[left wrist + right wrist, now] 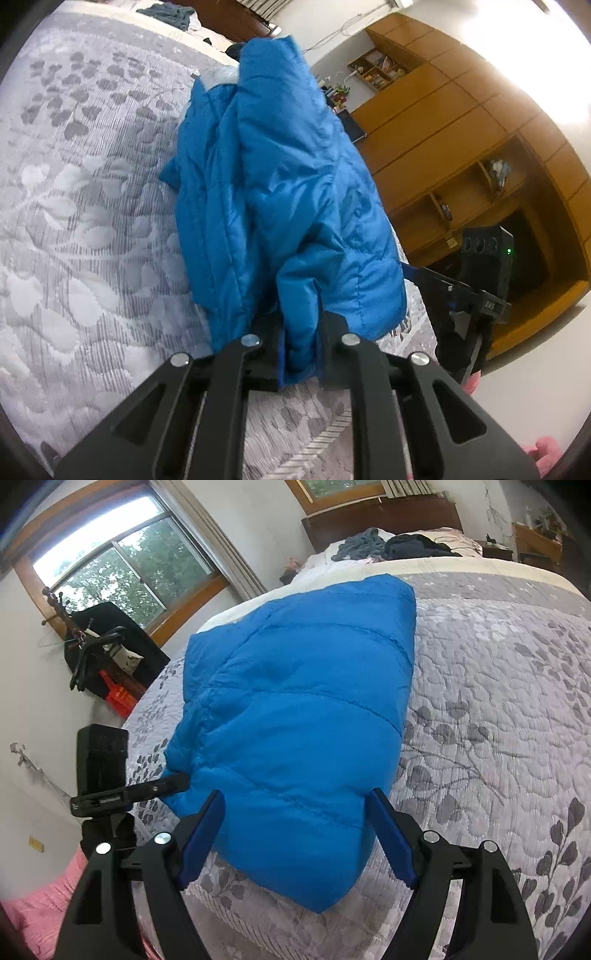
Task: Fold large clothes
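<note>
The left gripper (300, 347) is clamped on a bunched edge of the blue padded jacket (295, 716), which lies folded over near the bed (498, 709) edge; the right gripper (297, 834) stands wide around the near corner (not gripping). Folding looks well along, tidying left.

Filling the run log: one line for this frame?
stage: mid-fold | left gripper: shut on blue jacket | right gripper: open, straddling jacket | on bed quilt

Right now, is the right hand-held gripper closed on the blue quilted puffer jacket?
No, the right hand-held gripper stands wide open, its blue pads on either side of the blue quilted puffer jacket without pinching it.
</note>
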Demonstrator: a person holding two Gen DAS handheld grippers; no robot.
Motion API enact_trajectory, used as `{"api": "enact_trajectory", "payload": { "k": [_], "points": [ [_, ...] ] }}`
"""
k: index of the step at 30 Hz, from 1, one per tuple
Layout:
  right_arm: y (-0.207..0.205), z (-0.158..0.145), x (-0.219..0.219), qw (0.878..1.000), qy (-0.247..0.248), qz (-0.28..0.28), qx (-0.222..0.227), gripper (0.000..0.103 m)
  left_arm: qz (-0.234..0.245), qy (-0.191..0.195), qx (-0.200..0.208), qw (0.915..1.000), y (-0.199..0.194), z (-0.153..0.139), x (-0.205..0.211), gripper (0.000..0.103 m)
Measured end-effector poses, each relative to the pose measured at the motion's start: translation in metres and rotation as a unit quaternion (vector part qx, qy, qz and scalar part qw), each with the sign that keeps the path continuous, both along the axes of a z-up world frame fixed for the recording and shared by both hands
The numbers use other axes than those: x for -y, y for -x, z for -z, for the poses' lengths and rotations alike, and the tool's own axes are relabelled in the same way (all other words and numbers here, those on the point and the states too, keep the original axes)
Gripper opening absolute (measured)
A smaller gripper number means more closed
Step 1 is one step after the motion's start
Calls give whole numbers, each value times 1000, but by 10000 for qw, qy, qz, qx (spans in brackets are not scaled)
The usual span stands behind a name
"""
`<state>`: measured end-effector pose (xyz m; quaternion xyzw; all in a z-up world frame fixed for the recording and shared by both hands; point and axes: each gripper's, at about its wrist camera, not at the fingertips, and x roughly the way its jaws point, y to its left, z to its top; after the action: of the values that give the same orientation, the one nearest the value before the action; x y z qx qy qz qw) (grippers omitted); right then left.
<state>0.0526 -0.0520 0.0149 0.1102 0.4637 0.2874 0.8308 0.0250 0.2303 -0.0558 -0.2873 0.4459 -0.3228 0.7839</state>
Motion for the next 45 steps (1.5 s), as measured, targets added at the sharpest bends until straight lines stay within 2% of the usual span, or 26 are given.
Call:
{"api": "enact_trajectory", "payload": {
  "k": [2, 4, 5, 7, 8, 10, 14, 21, 26, 29, 34, 39, 45],
  "points": [
    [4, -4, 2, 10000, -24, 7, -5, 80, -77, -117, 99, 9999, 4, -18, 3, 23],
    [10, -8, 4, 10000, 2, 45, 22, 80, -225, -411, 324, 9984, 13, -39, 5, 45],
    [14, -11, 5, 9999, 82, 97, 66, 82, -245, -454, 394, 9979, 16, -46, 6, 50],
    [23, -18, 1, 9989, 360, 206, 202, 92, -466, -784, 572, 9942, 26, -63, 9, 79],
    [28, -21, -1, 9980, 511, 261, 281, 98, -578, -975, 611, 9917, 30, -70, 11, 83],
    [38, -26, -7, 9948, 844, 338, 462, 99, -725, -1254, 722, 9868, 39, -79, 17, 88],
    [54, -28, -18, 9875, 1394, 530, 509, 99, -880, -1743, 747, 9779, 52, -87, 22, 91],
    [70, -29, -15, 9804, 1678, 933, 442, 99, -988, -2318, 674, 9654, 72, -92, 35, 92],
    [81, -31, -15, 9800, 1680, 979, 418, 99, -1076, -2410, 624, 9625, 86, -91, 38, 93],
    [88, -33, -16, 9800, 1678, 976, 426, 99, -1171, -2679, 631, 9542, 93, -91, 39, 93],
    [99, -38, -17, 9805, 1597, 1019, 525, 99, -1224, -2786, 625, 9505, 100, -91, 39, 94],
    [106, -39, -21, 9791, 1635, 1075, 559, 99, -1374, -3080, 644, 9392, 109, -93, 42, 96],
    [114, -42, -20, 9773, 1672, 1146, 609, 99, -1489, -3244, 708, 9314, 117, -97, 43, 97]
  ]
}}
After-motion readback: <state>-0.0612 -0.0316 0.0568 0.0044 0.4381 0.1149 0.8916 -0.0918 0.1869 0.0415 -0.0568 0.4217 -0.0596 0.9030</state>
